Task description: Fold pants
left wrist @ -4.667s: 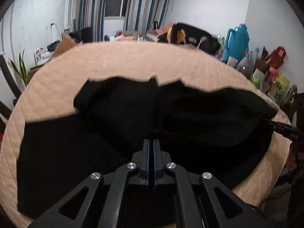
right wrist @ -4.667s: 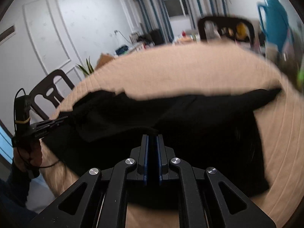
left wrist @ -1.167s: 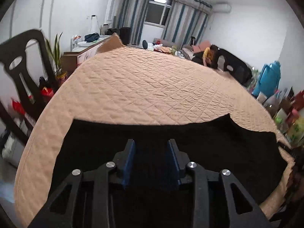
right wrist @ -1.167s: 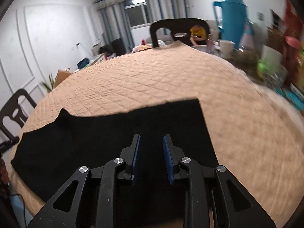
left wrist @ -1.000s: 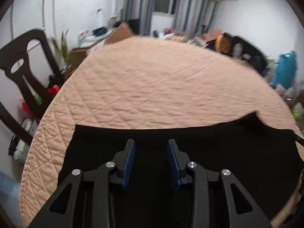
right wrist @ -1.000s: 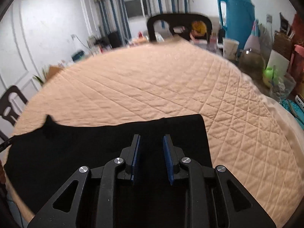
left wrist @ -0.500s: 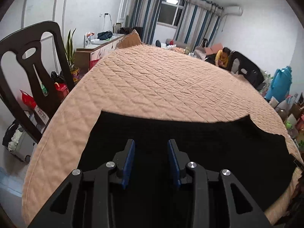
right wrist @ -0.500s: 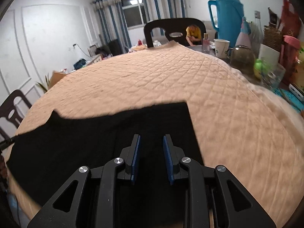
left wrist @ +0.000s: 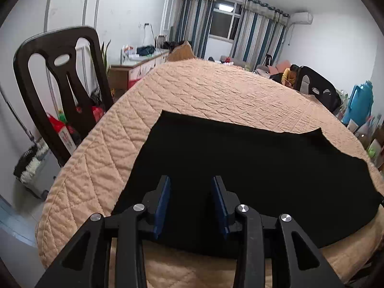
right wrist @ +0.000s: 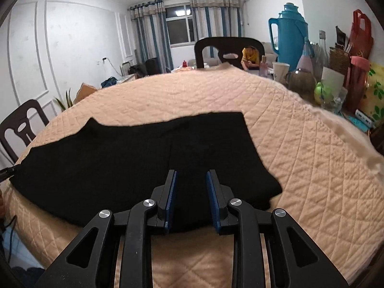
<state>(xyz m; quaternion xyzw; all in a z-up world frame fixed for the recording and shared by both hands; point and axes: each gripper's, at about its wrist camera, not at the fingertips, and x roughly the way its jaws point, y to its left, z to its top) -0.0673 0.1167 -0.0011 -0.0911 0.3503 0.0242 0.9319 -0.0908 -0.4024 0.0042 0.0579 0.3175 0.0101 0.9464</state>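
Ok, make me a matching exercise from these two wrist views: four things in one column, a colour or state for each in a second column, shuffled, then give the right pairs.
Things:
1. pants
2. thermos jug
3. quilted table cover
4. left gripper

Colour or state:
A. tan, spread under everything
B. open, nothing between its pads
C. black, lying flat
D. blue, standing upright past the far right edge of the table

Pairs: 1-C, 2-D, 3-A, 4-B
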